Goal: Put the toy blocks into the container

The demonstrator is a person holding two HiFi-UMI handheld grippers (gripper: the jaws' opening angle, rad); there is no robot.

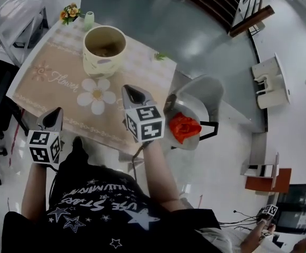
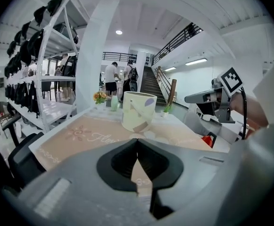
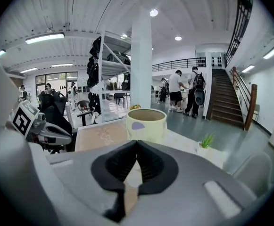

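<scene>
Fingers (image 2: 120,161) of the left gripper (image 2: 137,142) are pressed together on nothing, and the fingers (image 3: 120,164) of the right gripper (image 3: 137,144) meet just as emptily. Both hover at the worktop's (image 1: 47,96) near edge, low in the head view, well short of the container (image 1: 103,66). No blocks lie on the cloth, so I'd judge only a check is due; any further pick needs the fingers opened first. Upright at upper left, the container is a cream tub with pale patches, its contents too dim to name.
</scene>
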